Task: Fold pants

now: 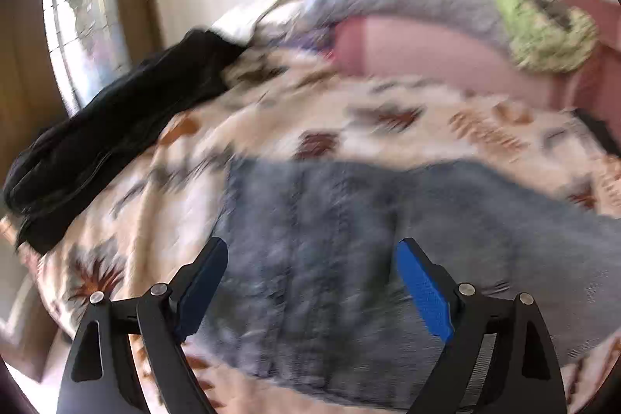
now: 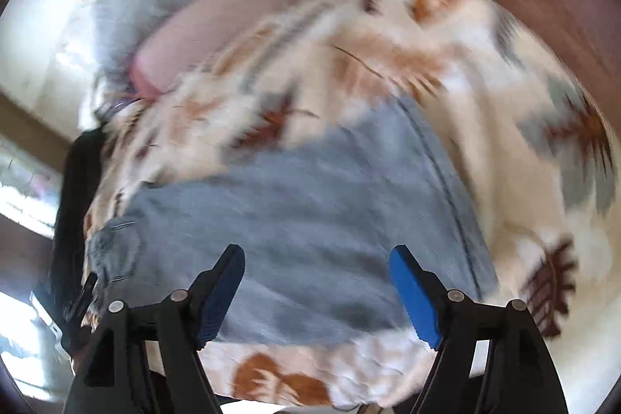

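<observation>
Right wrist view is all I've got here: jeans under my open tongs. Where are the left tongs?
Observer: The left tongs are open too, over the jeans, holding nothing.
Operator: Any other clothes nearby?
Observer: Yes, a black garment lies on the patterned bedspread, left of the jeans and apart from them.
Operator: What's beyond it?
Observer: A bright window, with a curtain beside it. Both views are motion-blurred, so finer detail is hard to make out.
</observation>
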{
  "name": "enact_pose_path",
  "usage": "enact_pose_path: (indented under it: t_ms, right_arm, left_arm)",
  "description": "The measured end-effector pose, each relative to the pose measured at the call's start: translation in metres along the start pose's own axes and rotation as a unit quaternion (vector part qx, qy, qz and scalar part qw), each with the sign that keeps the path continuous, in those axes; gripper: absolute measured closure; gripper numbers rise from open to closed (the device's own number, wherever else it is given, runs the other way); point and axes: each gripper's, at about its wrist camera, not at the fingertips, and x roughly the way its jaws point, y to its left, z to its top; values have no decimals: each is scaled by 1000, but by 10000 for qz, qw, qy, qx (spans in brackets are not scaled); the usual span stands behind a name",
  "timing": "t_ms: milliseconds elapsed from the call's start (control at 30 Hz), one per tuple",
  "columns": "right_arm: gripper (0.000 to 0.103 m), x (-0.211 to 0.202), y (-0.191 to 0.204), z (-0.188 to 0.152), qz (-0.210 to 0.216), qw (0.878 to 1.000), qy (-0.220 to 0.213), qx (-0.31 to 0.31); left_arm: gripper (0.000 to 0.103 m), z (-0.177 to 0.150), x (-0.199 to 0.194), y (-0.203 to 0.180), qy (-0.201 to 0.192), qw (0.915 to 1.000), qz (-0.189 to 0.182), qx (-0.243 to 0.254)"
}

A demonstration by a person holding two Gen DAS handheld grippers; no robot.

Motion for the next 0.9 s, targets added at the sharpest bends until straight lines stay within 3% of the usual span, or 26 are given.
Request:
enact_pose_path:
  t_ms: [67, 100, 200, 233, 267, 333, 400, 467, 567, 667, 733, 800, 900]
  right_arm:
    - [23, 7, 1, 18, 167, 9998, -18, 73]
    - [23, 18, -2, 28, 353, 9991, 65, 235]
    - [23, 72, -19, 52, 902, 9921, 644, 586]
    - [23, 96, -32, 58, 623, 9924, 791, 706]
    - [25, 111, -42, 61, 634, 9904, 828, 911]
    - [25, 102, -54, 63, 1072, 9837, 429, 1376]
    - [25, 80, -54, 63, 1116, 9855, 124, 1273]
    - [25, 50, -55, 50, 1251, 9852, -4, 1171]
    - [25, 8, -64, 17, 956, 9894, -27, 1096]
    - [25, -18, -77, -16, 1196, 9826, -18, 1420]
    - [25, -28, -87, -50, 1458, 9742, 19, 1722]
    - [25, -28, -96, -68, 1451, 9701, 133, 1941]
    - [25, -15, -115, -80, 1453, 9624, 102, 2291]
  left_arm:
    - [13, 2, -1, -11, -57, 9996, 23, 265]
    - [13, 1, 9, -16, 117, 9991, 80, 389]
    - [12, -16, 50, -14, 1065, 9931, 98, 482]
    - [11, -20, 50, -10, 996, 9944, 29, 354]
    - [11, -19, 47, -9, 978, 9947, 12, 313]
    - [11, -16, 44, -9, 936, 9948, 19, 395]
    - [11, -17, 43, -9, 936, 9949, 72, 369]
    - [11, -11, 37, -13, 795, 9962, 49, 351]
    - [11, 0, 14, -25, 355, 9985, -95, 397]
    - [11, 13, -7, -49, 32, 9976, -515, 462]
    - [11, 20, -16, -69, 4, 9942, -971, 454]
    - [11, 24, -19, -89, 87, 9900, -1330, 463]
    - [11, 24, -22, -126, 206, 9833, -1685, 652]
